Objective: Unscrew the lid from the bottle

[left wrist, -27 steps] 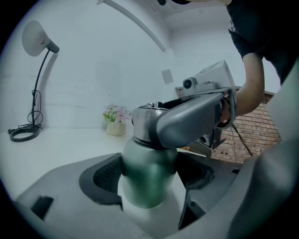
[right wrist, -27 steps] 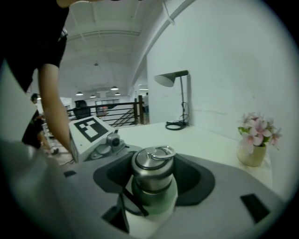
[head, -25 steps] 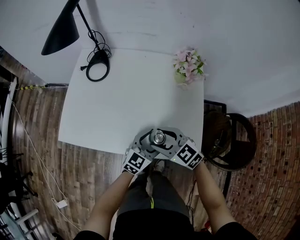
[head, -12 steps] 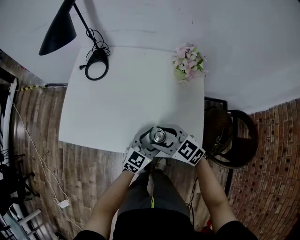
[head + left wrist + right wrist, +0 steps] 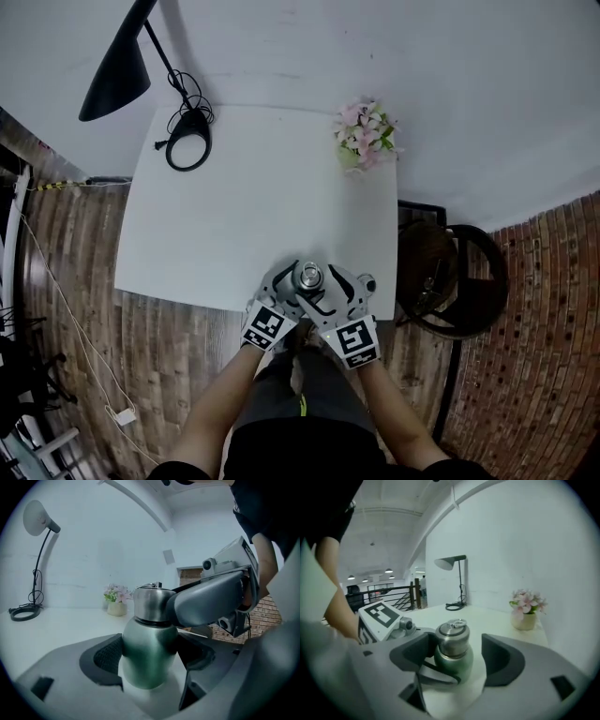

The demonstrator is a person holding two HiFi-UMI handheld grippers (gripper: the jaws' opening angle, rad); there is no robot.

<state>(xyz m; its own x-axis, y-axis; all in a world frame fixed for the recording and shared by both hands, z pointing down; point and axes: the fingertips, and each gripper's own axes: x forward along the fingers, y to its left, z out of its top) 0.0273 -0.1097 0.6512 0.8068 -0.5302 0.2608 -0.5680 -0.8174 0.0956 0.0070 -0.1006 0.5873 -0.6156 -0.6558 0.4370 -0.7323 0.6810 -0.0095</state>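
**Bottle clamped at the table's near edge, right claw wide around the lid**

We see the bottle (image 5: pixel 457 666), green in the body, standing upright on the white table (image 5: pixel 234 206) close to its near edge, right in front of the person. Its steel lid (image 5: pixel 452 638) sits on top, with a small ring on the crown.

The left gripper (image 5: pixel 150 660) holds the bottle by the green body. Both of its dark pads press on the sides below the shoulder, and the bottle fills the gap between them.

The right gripper (image 5: pixel 458 654) comes in higher, at the level of the lid. Its jaws have just been opening and now stand wide, with the lid between them. In the right gripper view, the pad on the left lies close against the lid's side, and we cannot tell whether it touches. The pad on the right is clearly apart from the lid. In the left gripper view, one of its jaws crosses in front of the lid's right side.

Further out, a black desk lamp (image 5: pixel 117 70) leans over the far left corner of the table, with its round base (image 5: pixel 188 150) and cable resting there. A small pot of pink flowers (image 5: pixel 364 139) stands at the far right corner. Beyond the table's right edge, a dark round chair (image 5: pixel 464 281) stands on the floor.
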